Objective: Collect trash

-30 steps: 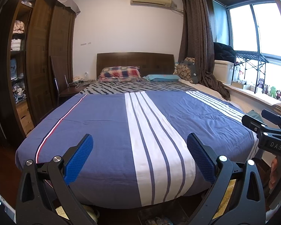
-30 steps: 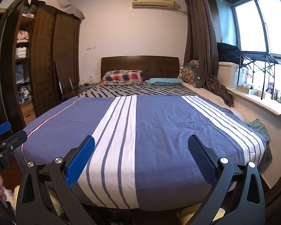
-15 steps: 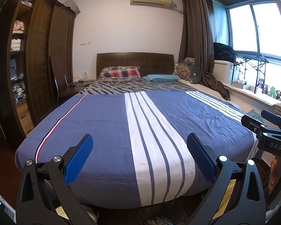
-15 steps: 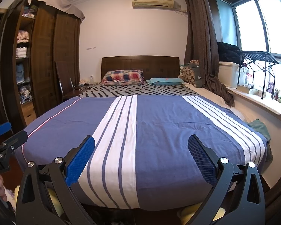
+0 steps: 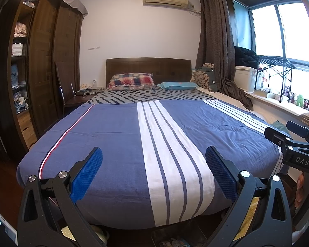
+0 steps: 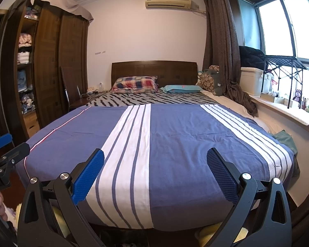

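Observation:
My left gripper [image 5: 153, 150] is open and empty, its blue pads spread wide above the foot of a bed [image 5: 117, 144] covered in a blue spread with white stripes. Beside it, my right gripper [image 6: 155, 152] hovers over the same foot end, also open with nothing between its pads. Each one shows at the edge of the other's view: the right gripper [image 5: 282, 130] at far right, the left gripper [image 6: 9, 146] at far left, both held by a hand. No trash item shows on the bedspread.
Two pillows [image 6: 134, 84] lie by the dark headboard. A tall wooden wardrobe [image 5: 45, 61] and a chair [image 5: 70, 94] stand left of the bed. On the right are a window sill [image 6: 288, 111] with toys and a green cloth [image 6: 284, 139]. Yellow things [image 6: 210, 232] lie on the floor under the bed's foot.

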The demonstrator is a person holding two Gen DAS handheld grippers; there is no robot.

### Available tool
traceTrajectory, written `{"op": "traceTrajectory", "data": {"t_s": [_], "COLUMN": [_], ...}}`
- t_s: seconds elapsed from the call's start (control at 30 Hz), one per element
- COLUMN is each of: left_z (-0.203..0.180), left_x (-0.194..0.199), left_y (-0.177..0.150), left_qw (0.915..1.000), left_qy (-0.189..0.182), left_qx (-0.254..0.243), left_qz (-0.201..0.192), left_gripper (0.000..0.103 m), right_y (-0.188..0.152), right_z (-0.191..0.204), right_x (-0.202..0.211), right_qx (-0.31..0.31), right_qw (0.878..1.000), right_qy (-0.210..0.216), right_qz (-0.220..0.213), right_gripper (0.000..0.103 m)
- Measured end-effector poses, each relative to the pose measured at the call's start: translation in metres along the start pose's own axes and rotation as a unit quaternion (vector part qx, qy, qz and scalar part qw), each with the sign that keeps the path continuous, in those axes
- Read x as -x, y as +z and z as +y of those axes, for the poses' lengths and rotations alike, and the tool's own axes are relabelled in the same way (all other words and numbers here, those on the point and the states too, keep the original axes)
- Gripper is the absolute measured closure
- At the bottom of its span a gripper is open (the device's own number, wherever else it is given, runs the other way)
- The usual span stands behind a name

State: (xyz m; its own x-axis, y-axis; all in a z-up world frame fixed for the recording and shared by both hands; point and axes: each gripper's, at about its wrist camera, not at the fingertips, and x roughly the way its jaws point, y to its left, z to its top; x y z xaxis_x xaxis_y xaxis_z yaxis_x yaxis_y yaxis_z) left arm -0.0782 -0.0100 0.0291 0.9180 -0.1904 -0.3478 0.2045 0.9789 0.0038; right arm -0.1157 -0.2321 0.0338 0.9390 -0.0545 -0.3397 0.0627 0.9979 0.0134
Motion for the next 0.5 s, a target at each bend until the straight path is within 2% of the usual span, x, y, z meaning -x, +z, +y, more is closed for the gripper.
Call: {"op": "traceTrajectory", "data": {"t_s": [0.5], "left_z": [0.0005], "left_x": [0.0002], "left_y": [-0.0006], "left_qw": [1.0000], "left_qy": [0.001], "left_qx": [0.000], "left_qz": [0.000], "left_gripper": [0.008], "right_y": [-0.0007], "right_z": [0.0006], "right_x": [0.0007], "right_qx": [-0.001], "right_qw": [1.000], "right_qy": [-0.001], "right_qz": [0.001], "right_gripper": [0.003]}}
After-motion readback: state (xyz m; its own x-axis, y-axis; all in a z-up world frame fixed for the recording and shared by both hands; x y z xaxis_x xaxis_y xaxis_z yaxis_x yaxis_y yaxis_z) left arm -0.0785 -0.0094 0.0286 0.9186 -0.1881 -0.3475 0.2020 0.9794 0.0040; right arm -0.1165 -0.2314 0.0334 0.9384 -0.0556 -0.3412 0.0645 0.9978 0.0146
